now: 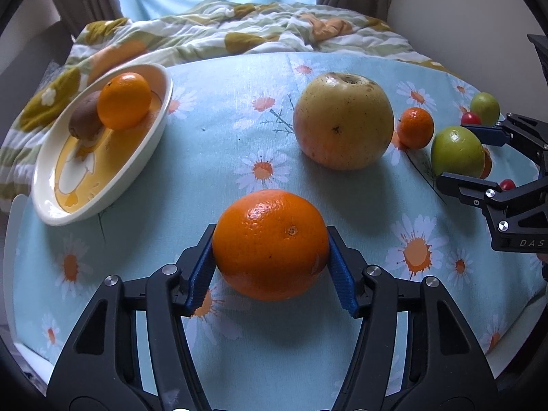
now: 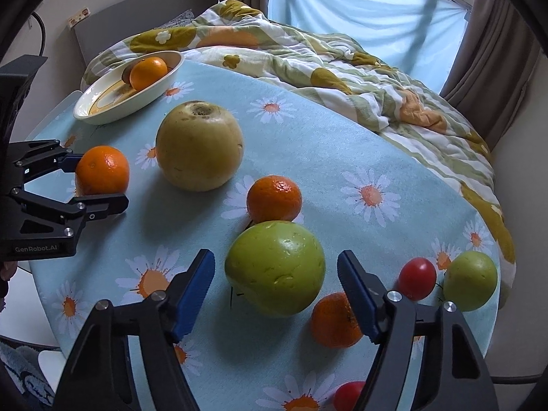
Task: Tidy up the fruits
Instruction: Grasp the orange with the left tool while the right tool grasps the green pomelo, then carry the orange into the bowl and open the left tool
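While the left gripper [image 1: 270,246] sits low over the daisy cloth [image 1: 219,144], its blue pads [image 1: 200,270] are clamped on the big orange [image 1: 270,243] from both sides. Orange rests on the cloth, slightly wider than tall, long axis running pad to pad, navel dimple facing up-right twd the camera. Far left: the oval dish [image 1: 48,185] w/ a small orange [image 1: 124,100] and a kiwi [image 1: 85,119] touching inside; dish's long axis runs near-left to far-right. Right of center, a yellow apple [image 1: 343,120], stem hollow up. Just beside it a mandarin [image 1: 415,127], then a green apple [image 1: 457,151] between the fingers of the right gripper [image 1: 469,156] at the frame's right edge. Farther back a 2nd green fruit [image 1: 484,106] and a red tomato [image 1: 470,118].

Right wrist view: right gripper [image 2: 275,291] straddles the green apple [image 2: 275,269]; jaws apart, a thin gap shows betw. each pad [image 2: 193,291] and the skin, so not gripped. Apple on the cloth [image 2: 342,144], roundish, no clear long axis. Mandarin [image 2: 274,198] just behind, about touching it; another mandarin [image 2: 334,320] near the right pad. Tomatoes [image 2: 416,278] and a small green fruit [image 2: 471,281] to the right, one more tomato [image 2: 347,395] at bottom. Yellow apple [image 2: 199,145] farther back, hollow up. Left gripper [image 2: 99,185] at left edge holds the big orange [image 2: 102,170]. Dish [image 2: 102,108] far left, bed quilt [image 2: 342,65] behind.
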